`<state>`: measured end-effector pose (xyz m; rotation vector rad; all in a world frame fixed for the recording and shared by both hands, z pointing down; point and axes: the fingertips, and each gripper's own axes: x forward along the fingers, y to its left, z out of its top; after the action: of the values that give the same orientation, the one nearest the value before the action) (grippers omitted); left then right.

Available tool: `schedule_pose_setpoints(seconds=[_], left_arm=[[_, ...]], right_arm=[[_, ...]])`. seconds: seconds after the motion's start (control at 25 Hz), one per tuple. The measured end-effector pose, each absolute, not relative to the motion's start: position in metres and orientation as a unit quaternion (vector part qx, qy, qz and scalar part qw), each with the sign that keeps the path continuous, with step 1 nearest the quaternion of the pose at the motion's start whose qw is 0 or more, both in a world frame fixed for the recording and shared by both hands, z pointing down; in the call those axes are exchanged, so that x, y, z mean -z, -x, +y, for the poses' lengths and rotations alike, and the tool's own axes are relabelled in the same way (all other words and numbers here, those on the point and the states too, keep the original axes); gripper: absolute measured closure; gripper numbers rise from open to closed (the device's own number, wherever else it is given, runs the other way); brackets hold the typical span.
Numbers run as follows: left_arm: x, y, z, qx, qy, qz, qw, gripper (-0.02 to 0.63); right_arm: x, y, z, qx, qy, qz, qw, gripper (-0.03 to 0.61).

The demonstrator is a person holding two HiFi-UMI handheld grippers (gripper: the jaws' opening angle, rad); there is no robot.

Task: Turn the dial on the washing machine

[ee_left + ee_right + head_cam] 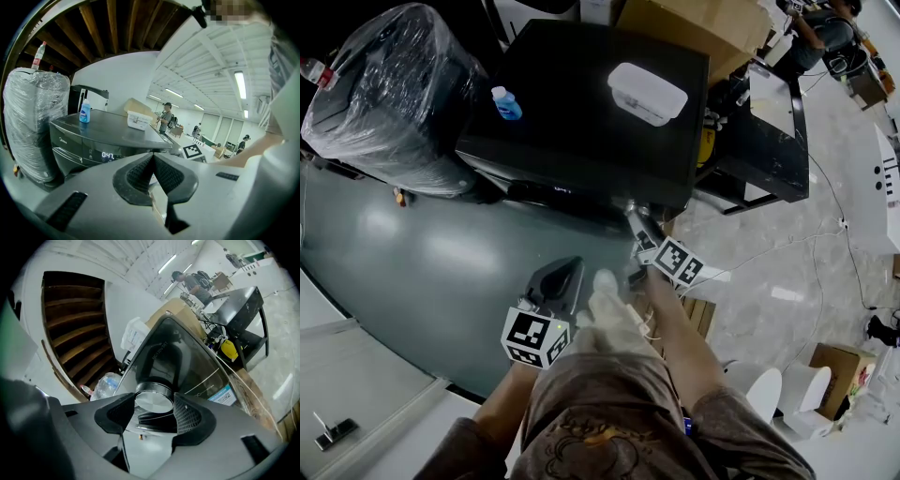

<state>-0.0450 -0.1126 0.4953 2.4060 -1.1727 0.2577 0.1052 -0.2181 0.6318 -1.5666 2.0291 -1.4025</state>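
In the middle of this workshop floor stands the washing machine (581, 112), a dark, flat-topped box, and the person is right up against its front. To its left, as the person faces it, sits a bulky bundle wrapped in plastic film (394, 94). On the machine's lid rest a white lidded box (647, 92) and, well apart from it, a small blue bottle (506, 103).

The right gripper (636, 217) reaches in to the front panel near the machine's right-hand end. Its own view shows why: the round silver dial (152, 399) sits squarely between the two dark pads (186, 416), and both look pressed against its rim, so I take it as a firm grasp on the dial. That view is also strongly canted (the machine's front runs diagonally across it), which suggests to me a rolled wrist.

The left gripper (561, 277) hangs back from the machine, beside the person's leg, jaws clenched together on nothing. From its view the lit display (108, 155) on the front panel glows with a time.

As for progress, the reach and the grip look done. I would judge the turning itself to be in hand, though nothing here tells me how far round the dial has gone or which setting is wanted. What is left, I think, is to finish the twist and let go.
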Motion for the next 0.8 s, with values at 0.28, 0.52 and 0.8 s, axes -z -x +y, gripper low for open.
schedule_pose_setpoints(seconds=[0.28, 0.52, 0.8], left_arm=[[-0.4978, 0.0451, -0.1121, -0.097, -0.871, -0.424, 0.227, 0.614], [-0.5005, 0.0447, -0.1116, -0.103, -0.872, -0.422, 0.228, 0.614], [-0.5027, 0.0440, -0.1107, -0.108, -0.871, -0.421, 0.229, 0.614]], right_arm=[[-0.6337, -0.1072, -0.2180, 0.511, 0.502, 0.674, 0.181, 0.327], [-0.6369, -0.1088, -0.2181, 0.535, 0.477, 0.654, 0.244, 0.327], [-0.6413, -0.1106, -0.2161, 0.555, 0.463, 0.632, 0.280, 0.327]])
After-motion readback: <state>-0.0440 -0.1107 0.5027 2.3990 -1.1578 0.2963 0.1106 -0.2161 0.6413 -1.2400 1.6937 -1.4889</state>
